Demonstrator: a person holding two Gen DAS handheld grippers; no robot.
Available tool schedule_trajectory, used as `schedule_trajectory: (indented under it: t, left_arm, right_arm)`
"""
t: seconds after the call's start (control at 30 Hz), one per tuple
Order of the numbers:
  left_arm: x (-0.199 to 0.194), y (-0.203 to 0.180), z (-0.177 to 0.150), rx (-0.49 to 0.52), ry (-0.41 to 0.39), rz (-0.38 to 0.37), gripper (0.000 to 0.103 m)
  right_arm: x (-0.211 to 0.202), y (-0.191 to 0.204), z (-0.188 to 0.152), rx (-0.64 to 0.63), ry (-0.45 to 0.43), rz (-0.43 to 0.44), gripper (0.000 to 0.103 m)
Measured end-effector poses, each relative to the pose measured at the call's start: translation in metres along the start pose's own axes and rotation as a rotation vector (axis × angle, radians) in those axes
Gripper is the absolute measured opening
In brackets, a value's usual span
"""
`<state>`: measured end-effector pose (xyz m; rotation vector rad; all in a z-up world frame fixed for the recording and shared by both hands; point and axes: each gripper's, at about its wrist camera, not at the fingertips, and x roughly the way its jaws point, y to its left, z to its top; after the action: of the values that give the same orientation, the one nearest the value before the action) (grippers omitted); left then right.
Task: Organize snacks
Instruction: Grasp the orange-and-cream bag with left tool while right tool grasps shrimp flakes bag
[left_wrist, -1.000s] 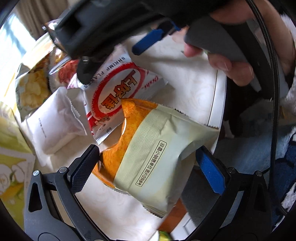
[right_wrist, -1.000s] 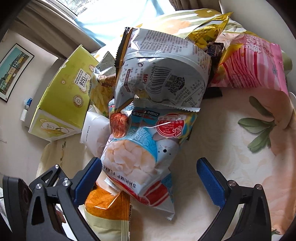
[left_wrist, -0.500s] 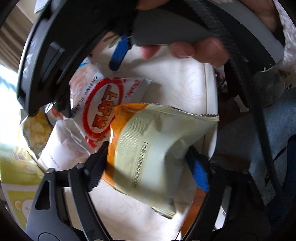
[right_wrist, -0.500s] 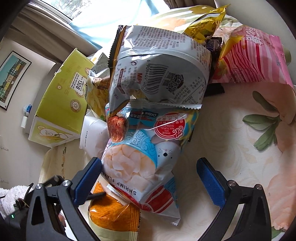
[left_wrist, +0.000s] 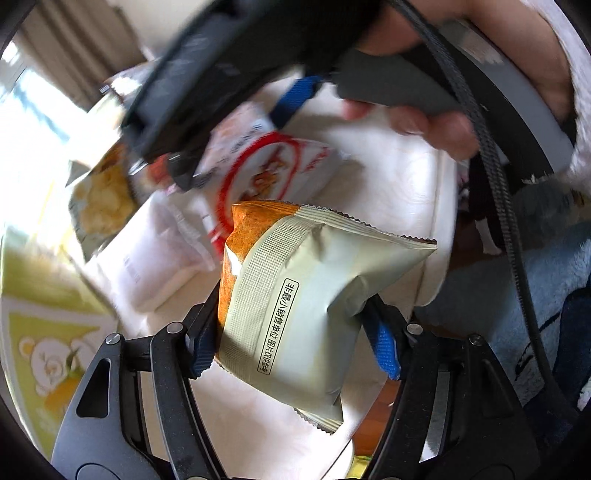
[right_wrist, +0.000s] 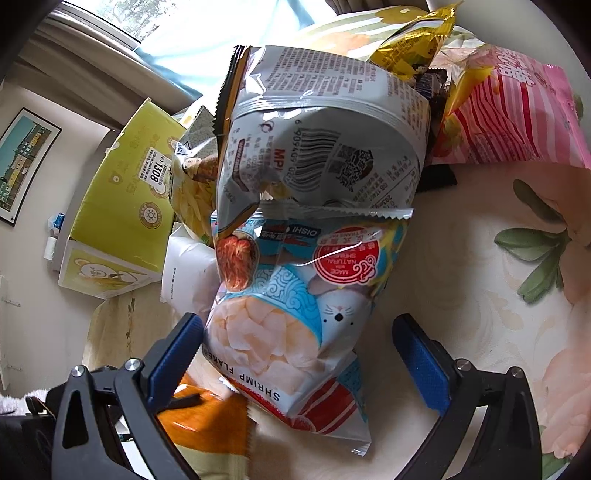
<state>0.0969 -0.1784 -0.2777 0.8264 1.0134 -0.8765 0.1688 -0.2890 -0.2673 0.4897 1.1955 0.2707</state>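
Observation:
My left gripper (left_wrist: 295, 343) is shut on an orange and beige snack bag (left_wrist: 310, 295) and holds it above the table; the bag's orange end also shows in the right wrist view (right_wrist: 207, 417). My right gripper (right_wrist: 299, 358) is open, its blue pads either side of a shrimp flakes bag (right_wrist: 291, 314) that lies on the table. That bag also shows in the left wrist view (left_wrist: 269, 177), under the right gripper. A grey snack bag (right_wrist: 317, 140) lies on the shrimp bag's far end.
A yellow-green carton (right_wrist: 122, 206) stands at the left. A white packet (right_wrist: 188, 277) and a chips bag (right_wrist: 195, 184) lie beside it. A pink striped bag (right_wrist: 509, 110) and a gold bag (right_wrist: 413, 48) lie at the back right. The table edge (left_wrist: 439, 258) is close on the right.
My left gripper has closed on the orange and beige bag and lifted it off the table. My right gripper has stayed open over the shrimp flakes bag, moving slightly closer.

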Motion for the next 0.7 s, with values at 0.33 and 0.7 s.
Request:
schedule_trajectory:
  t: [0.33, 0.7]
  left_arm:
    - [-0.01, 0.043, -0.024, -0.317, 0.04, 0.047, 0.065]
    - [-0.032, 0.079, -0.046, -0.517, 0.036, 0.133, 0.065]
  right_arm:
    - [0.011, 0.022, -0.001, -0.051, -0.009, -0.04, 0.073]
    - [-0.013, 0.027, -0.015, -0.106, 0.002, 0.004, 0.048]
